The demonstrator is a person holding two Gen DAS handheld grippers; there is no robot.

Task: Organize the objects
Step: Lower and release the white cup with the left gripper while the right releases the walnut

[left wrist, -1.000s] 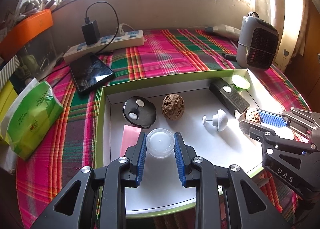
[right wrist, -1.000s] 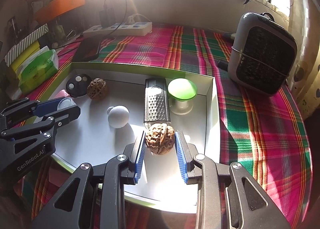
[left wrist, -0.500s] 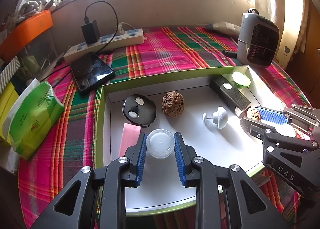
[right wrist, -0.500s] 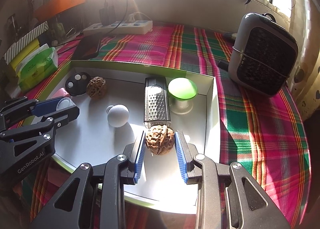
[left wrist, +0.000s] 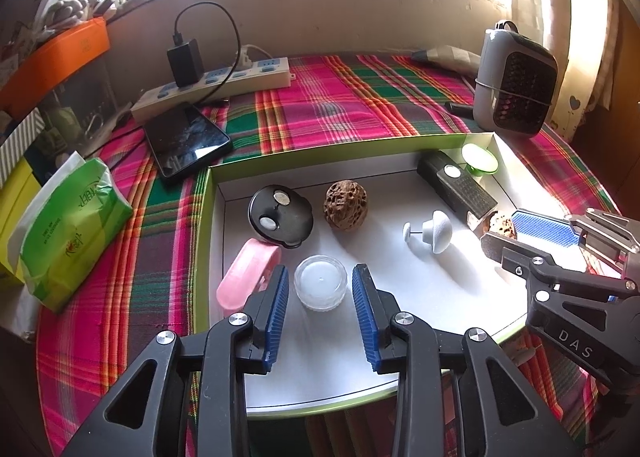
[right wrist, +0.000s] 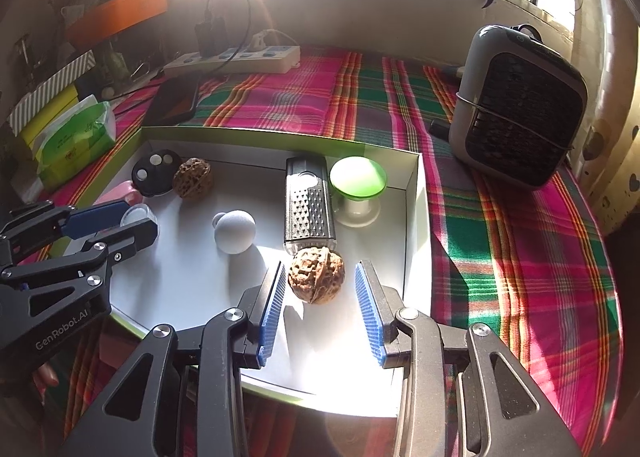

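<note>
A white box with green rim holds the objects. My left gripper is open, its jaws on either side of a small clear round lid resting on the box floor, with gaps both sides. My right gripper is open around a walnut lying on the box floor near the right wall. Also in the box: a second walnut, a black disc with two silver dots, a pink piece, a white knob, a black grater and a green-topped stand.
The box sits on a plaid cloth. A phone and power strip lie behind it, a green tissue pack to the left, a small grey heater at the back right.
Both grippers have opened: the left let go of the clear lid, the right let go of the walnut. Both objects now rest on the box floor.
</note>
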